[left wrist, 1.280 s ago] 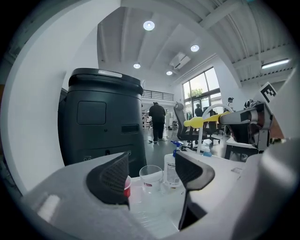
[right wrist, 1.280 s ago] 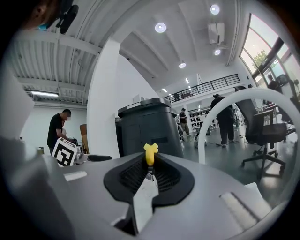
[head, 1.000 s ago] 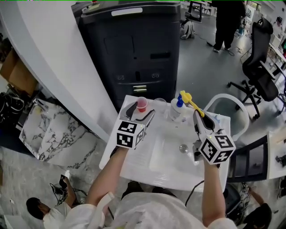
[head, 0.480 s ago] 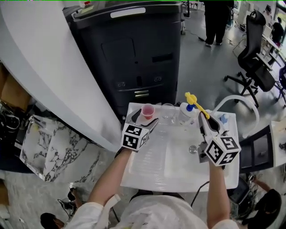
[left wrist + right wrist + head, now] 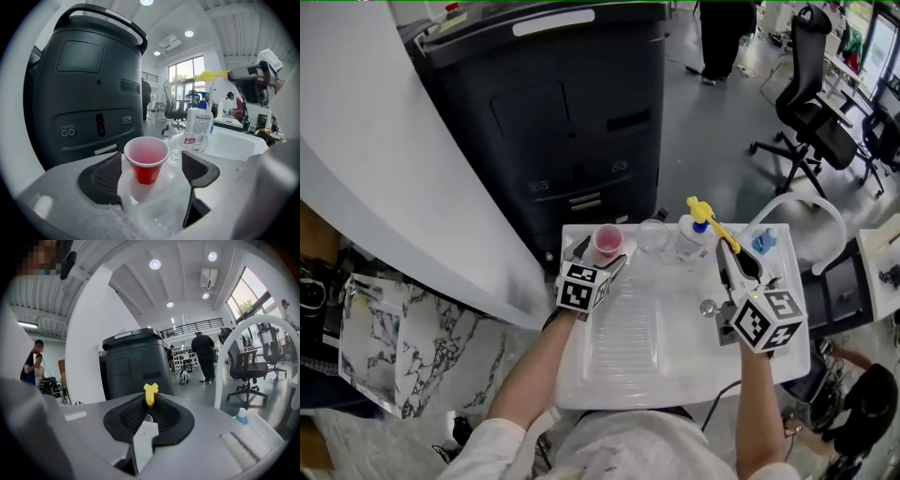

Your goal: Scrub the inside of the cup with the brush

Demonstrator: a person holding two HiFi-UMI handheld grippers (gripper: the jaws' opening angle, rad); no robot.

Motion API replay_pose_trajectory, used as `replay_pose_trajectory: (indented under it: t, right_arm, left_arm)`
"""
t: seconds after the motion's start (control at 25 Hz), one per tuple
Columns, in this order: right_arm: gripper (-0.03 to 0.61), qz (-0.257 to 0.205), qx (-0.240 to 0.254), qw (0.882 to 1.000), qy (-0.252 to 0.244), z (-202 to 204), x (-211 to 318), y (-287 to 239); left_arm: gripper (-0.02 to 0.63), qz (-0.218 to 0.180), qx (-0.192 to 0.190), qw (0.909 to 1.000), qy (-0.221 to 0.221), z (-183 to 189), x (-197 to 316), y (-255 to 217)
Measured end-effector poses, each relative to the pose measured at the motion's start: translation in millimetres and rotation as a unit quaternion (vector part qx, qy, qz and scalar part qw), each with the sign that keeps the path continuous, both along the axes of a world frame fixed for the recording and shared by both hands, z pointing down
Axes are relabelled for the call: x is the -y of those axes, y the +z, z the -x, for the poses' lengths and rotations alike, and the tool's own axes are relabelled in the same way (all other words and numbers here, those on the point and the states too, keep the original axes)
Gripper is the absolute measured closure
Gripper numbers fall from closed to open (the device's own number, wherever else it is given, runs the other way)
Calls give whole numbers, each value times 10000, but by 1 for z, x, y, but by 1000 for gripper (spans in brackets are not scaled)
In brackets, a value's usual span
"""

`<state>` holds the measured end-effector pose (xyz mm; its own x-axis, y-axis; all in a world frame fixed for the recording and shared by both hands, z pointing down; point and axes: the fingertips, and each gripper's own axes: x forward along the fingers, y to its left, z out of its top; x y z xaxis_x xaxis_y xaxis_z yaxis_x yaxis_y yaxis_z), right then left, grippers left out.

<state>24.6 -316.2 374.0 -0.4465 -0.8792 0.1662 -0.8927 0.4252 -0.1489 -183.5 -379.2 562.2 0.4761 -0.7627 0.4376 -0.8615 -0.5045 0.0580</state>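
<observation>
L gripper (image 5: 153, 171) jaws opening, red cup (image 5: 146, 160) upright between them, untouched. R gripper (image 5: 149, 416) clamps yellow brush (image 5: 150, 393), well right of cup, handle along jaws.

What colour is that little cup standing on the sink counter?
The cup is red outside and paler pink inside; the left gripper view shows it best.
</observation>
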Motion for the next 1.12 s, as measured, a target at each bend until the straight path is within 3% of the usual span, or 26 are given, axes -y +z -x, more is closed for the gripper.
replay_pose_trajectory:
  t: [0.48,0.64,1.12]
  right_arm:
    - [545,118,-115,9993,341,-7,-2,11]
    - [545,177,-156,9990,378,-7,-4,15]
    - [545,224,-269,9988,335,-1,-15,15]
  left_arm:
    - [209,138,27,9999,97,-1,23,20]
    - [294,67,147,9997,200,-1,25,21]
    - [310,-213,150,9976,644,-6,5,-8]
